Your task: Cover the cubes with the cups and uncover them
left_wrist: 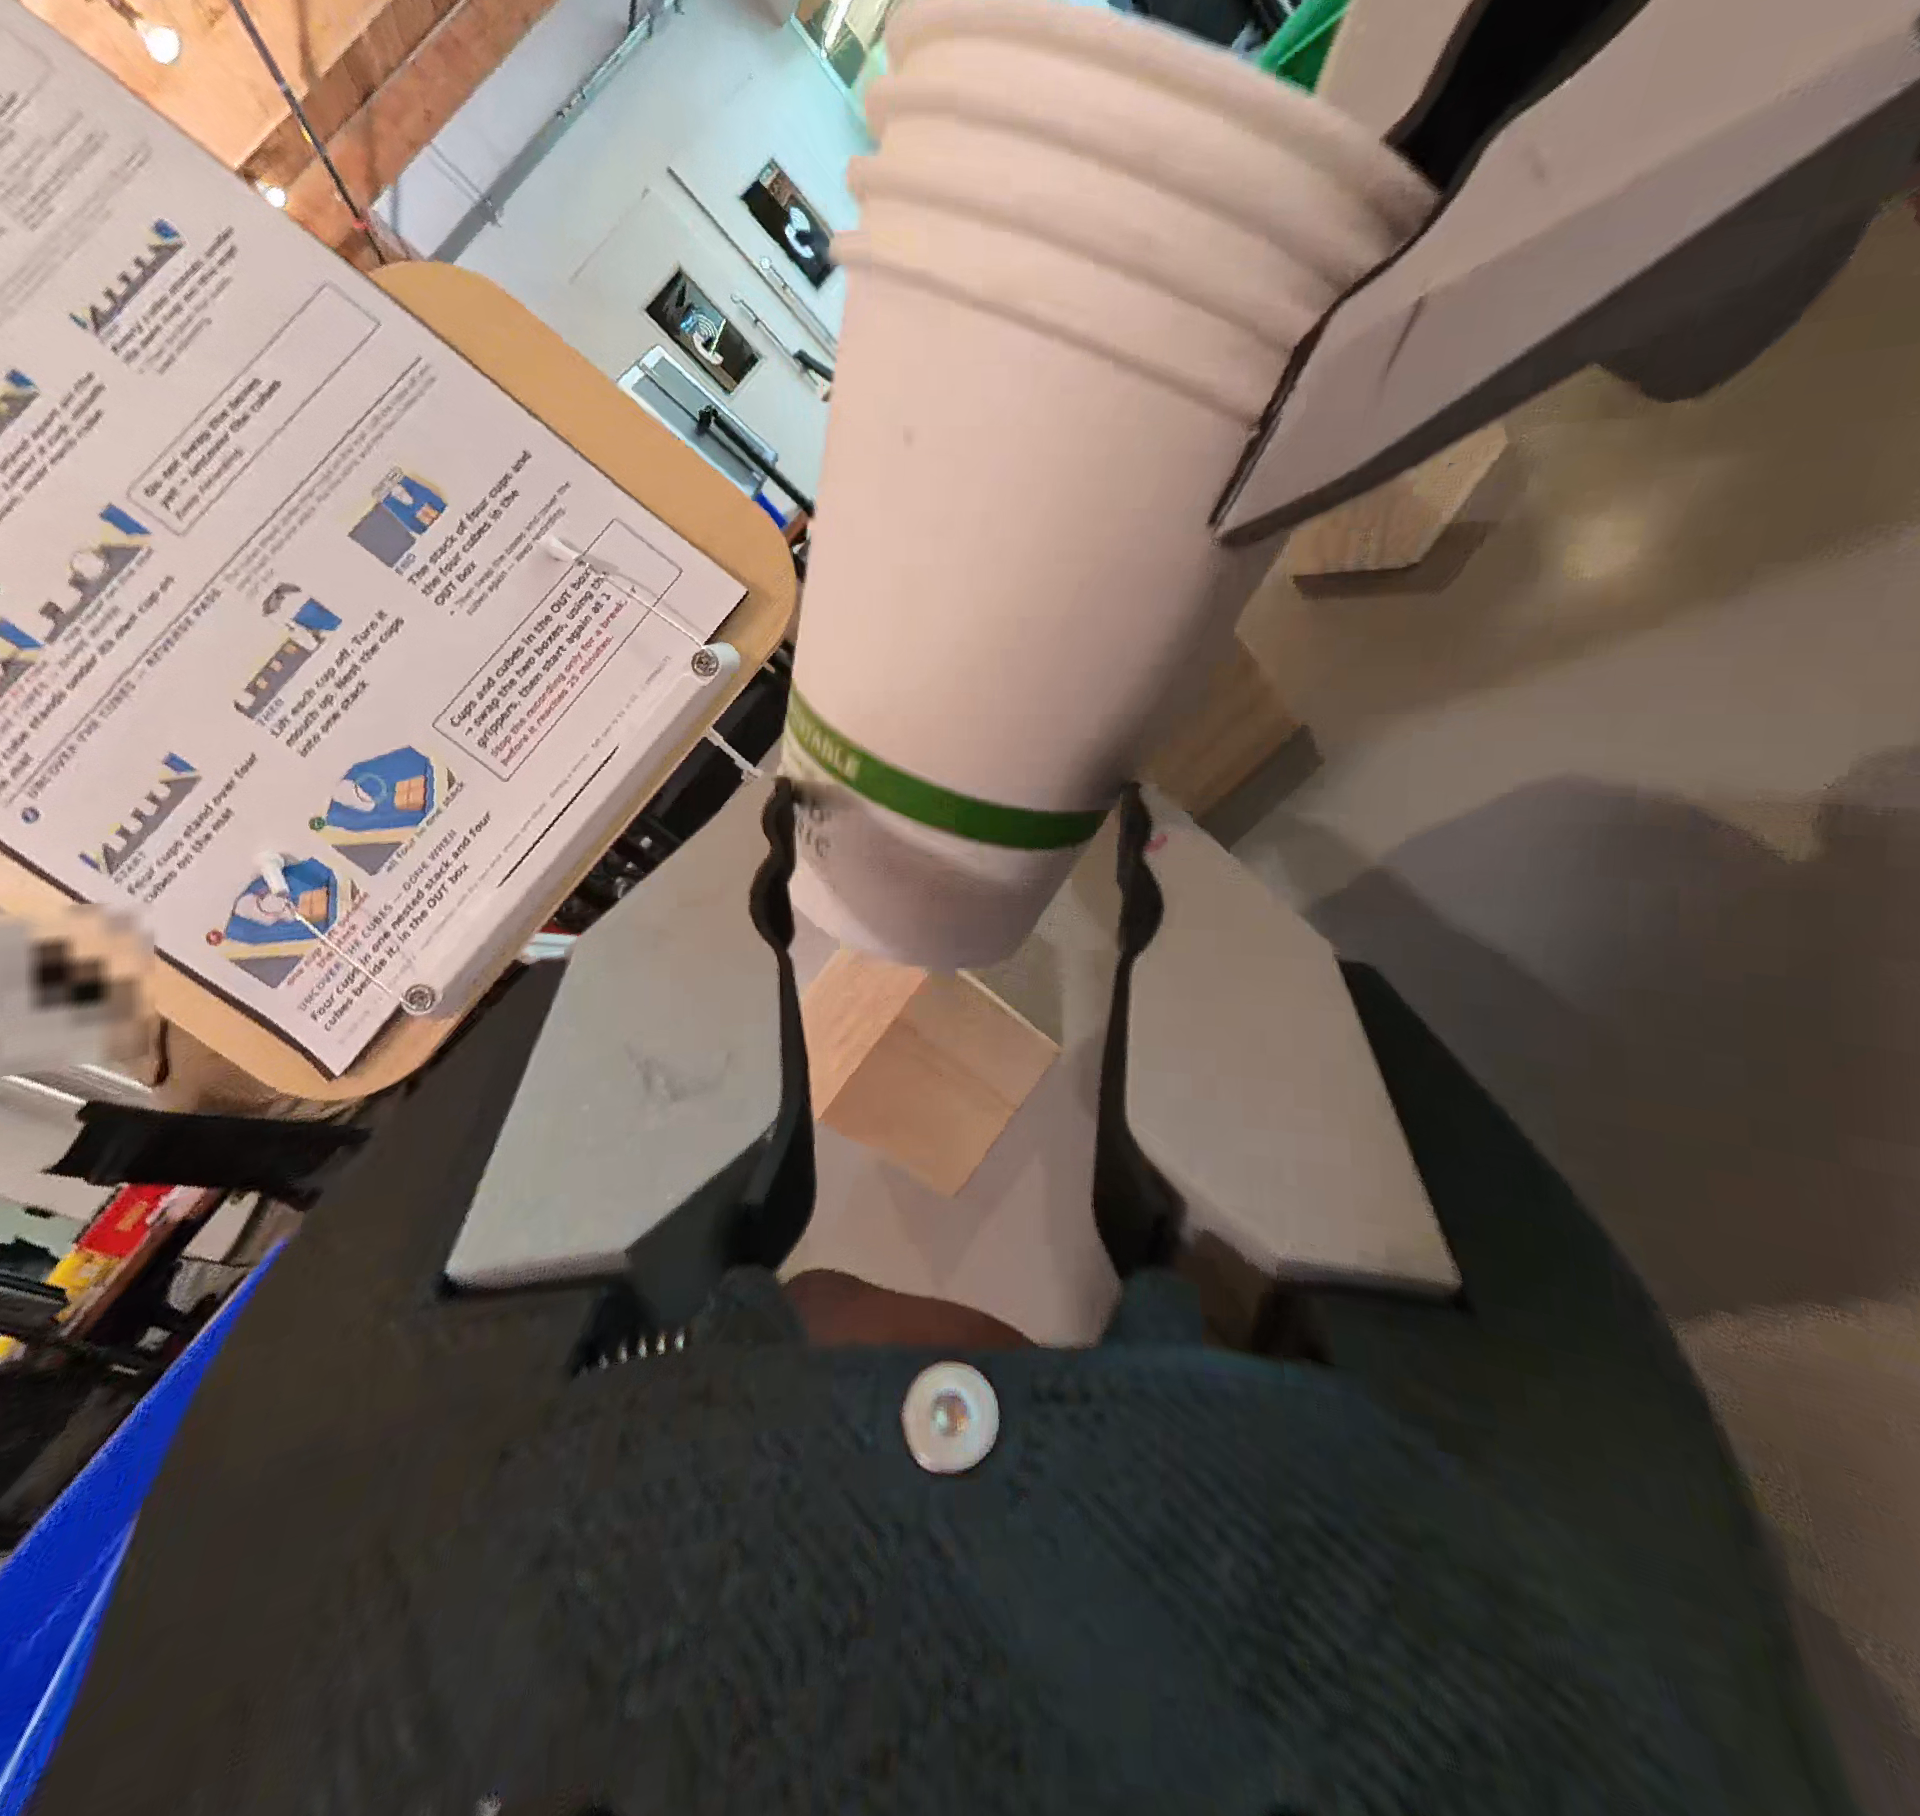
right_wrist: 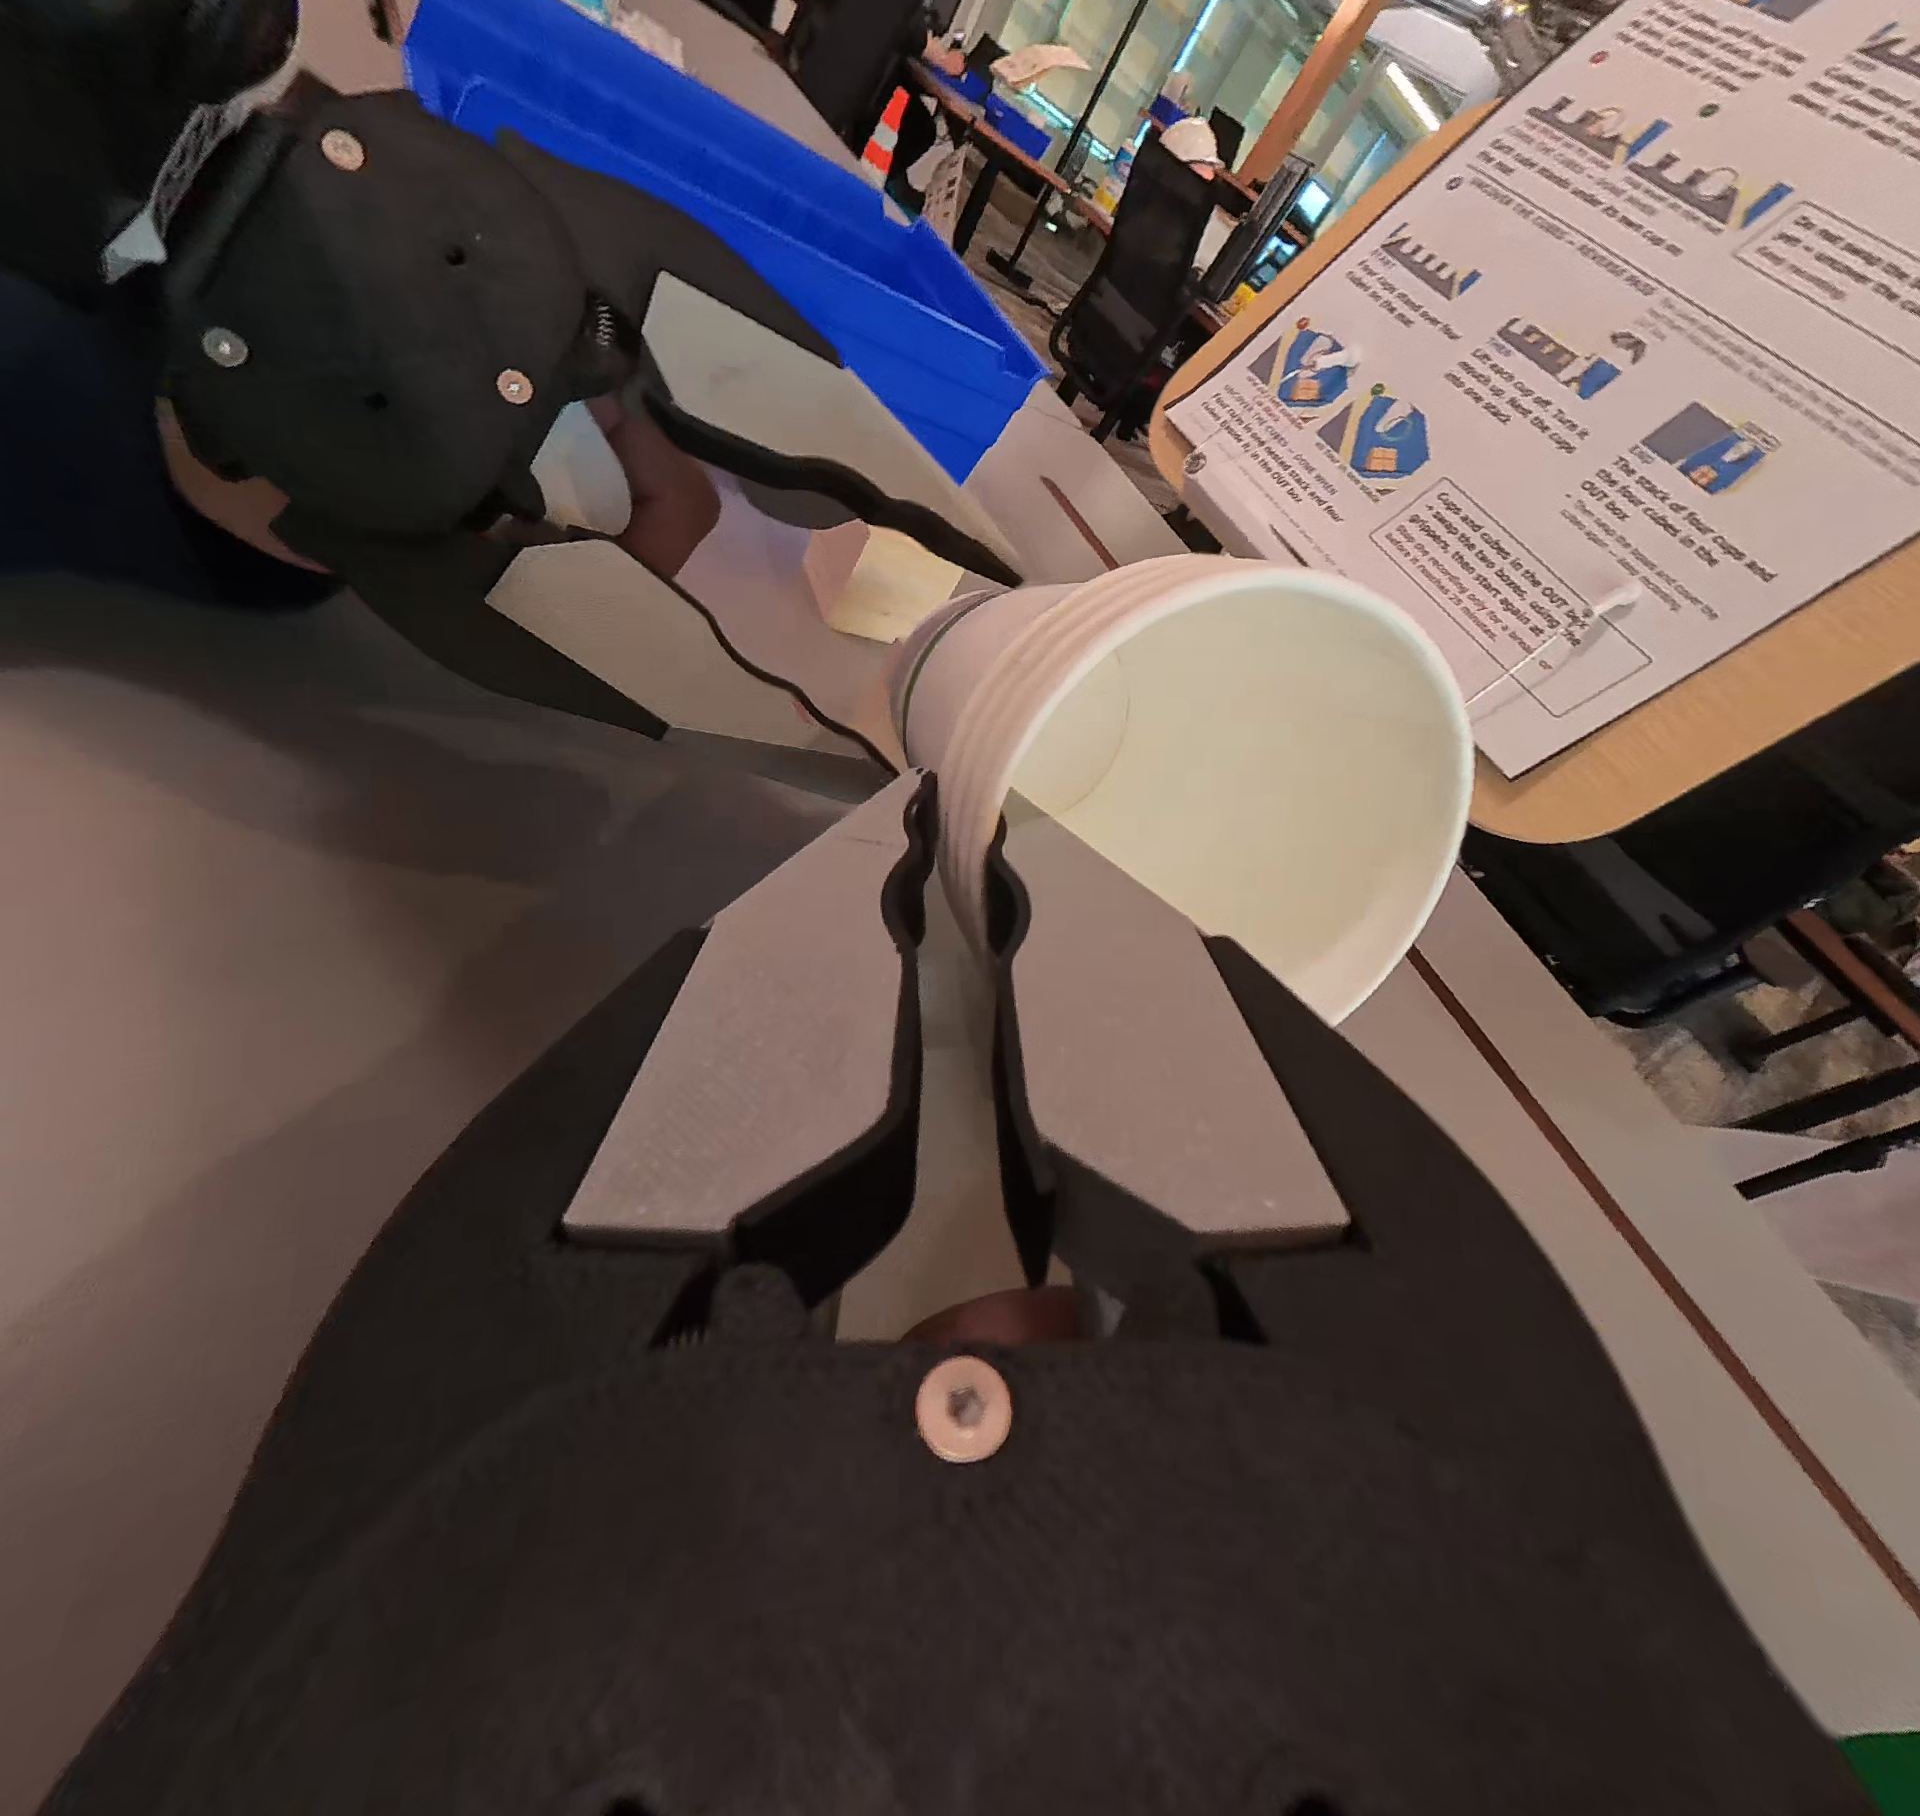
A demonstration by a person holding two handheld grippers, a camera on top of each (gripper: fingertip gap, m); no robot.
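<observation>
Right gripper pinches cup stack rim — tilted.

The stack of cups is white with a single green band near the base, and the inside of the top cup is a plain creamy white. The cubes are pale, light-coloured wood with a faint grain. Both grippers, the left gripper and the right gripper, have black bodies, grey panels along the fingers and wavy black pads. The bin is bright blue. The instruction sheet is white with black print, a little red print and small blue and yellow drawings, mounted on a tan board. The tabletop is plain grey.
</observation>
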